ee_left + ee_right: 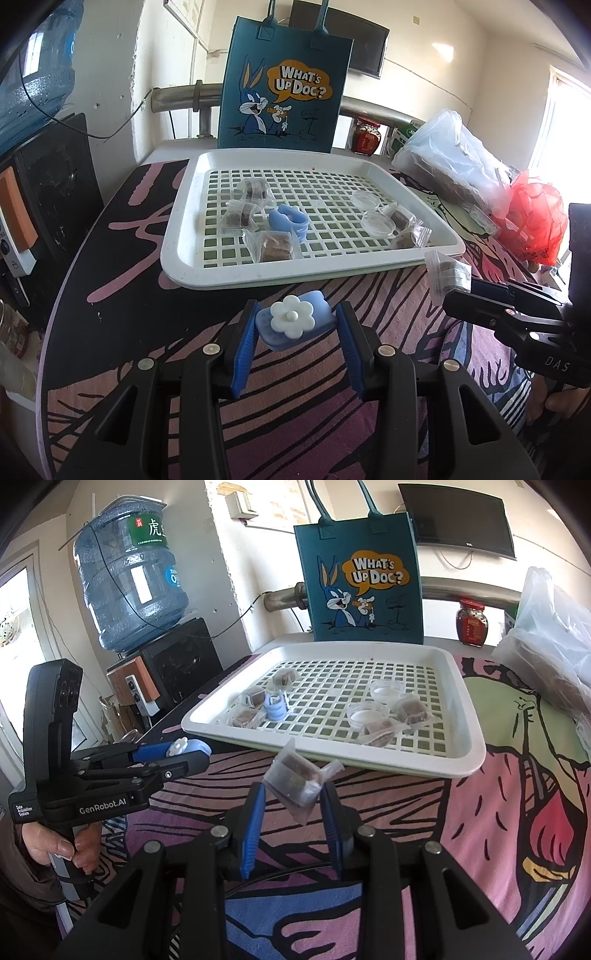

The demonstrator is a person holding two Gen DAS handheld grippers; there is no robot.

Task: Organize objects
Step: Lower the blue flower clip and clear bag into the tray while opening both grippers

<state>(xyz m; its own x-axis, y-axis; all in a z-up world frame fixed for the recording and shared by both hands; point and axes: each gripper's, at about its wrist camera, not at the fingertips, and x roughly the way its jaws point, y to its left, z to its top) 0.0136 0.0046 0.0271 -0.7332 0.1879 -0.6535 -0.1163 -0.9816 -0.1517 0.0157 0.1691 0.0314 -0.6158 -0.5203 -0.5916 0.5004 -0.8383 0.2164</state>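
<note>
bag handles (297, 18) cropped, jar (366, 138) half hidden

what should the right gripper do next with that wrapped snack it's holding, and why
Probably carry the wrapped snack forward over the white tray and let go beside the other wrapped snacks near the front right. The right gripper is shut on it short of the tray's near rim, and like items already sit grouped there, while the left gripper holds the blue flower clip.
</note>
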